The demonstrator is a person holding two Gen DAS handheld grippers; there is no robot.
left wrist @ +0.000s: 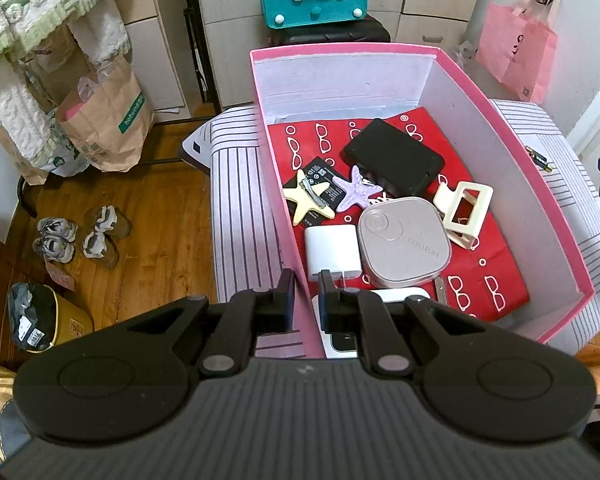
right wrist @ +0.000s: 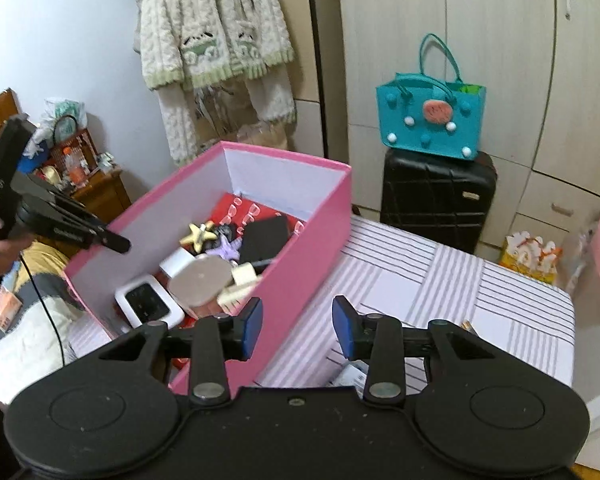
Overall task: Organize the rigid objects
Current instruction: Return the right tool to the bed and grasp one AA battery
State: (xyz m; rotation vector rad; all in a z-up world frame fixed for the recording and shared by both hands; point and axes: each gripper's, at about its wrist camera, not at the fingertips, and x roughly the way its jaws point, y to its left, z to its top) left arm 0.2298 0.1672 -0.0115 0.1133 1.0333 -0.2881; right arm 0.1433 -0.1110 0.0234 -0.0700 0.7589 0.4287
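Observation:
A pink box (left wrist: 476, 92) stands on a striped table (left wrist: 240, 184) and holds a black case (left wrist: 394, 156), a round-cornered beige case (left wrist: 404, 242), a white charger (left wrist: 332, 252), a yellow star clip (left wrist: 308, 200), a purple star (left wrist: 358, 188), a cream phone stand (left wrist: 464, 208) and a white device (right wrist: 148, 306). My left gripper (left wrist: 306, 284) straddles the box's near left wall, jaws narrowly apart on it. My right gripper (right wrist: 297, 326) is open and empty above the box's (right wrist: 300, 264) right wall and the table (right wrist: 420, 280). The left gripper also shows in the right wrist view (right wrist: 112, 240).
A black suitcase (right wrist: 436, 200) with a teal bag (right wrist: 432, 120) stands behind the table. A pink bag (left wrist: 516, 52) hangs at right. Paper bags (left wrist: 108, 120) and shoes (left wrist: 80, 236) lie on the wooden floor at left. A small dark item (left wrist: 540, 158) lies on the table right of the box.

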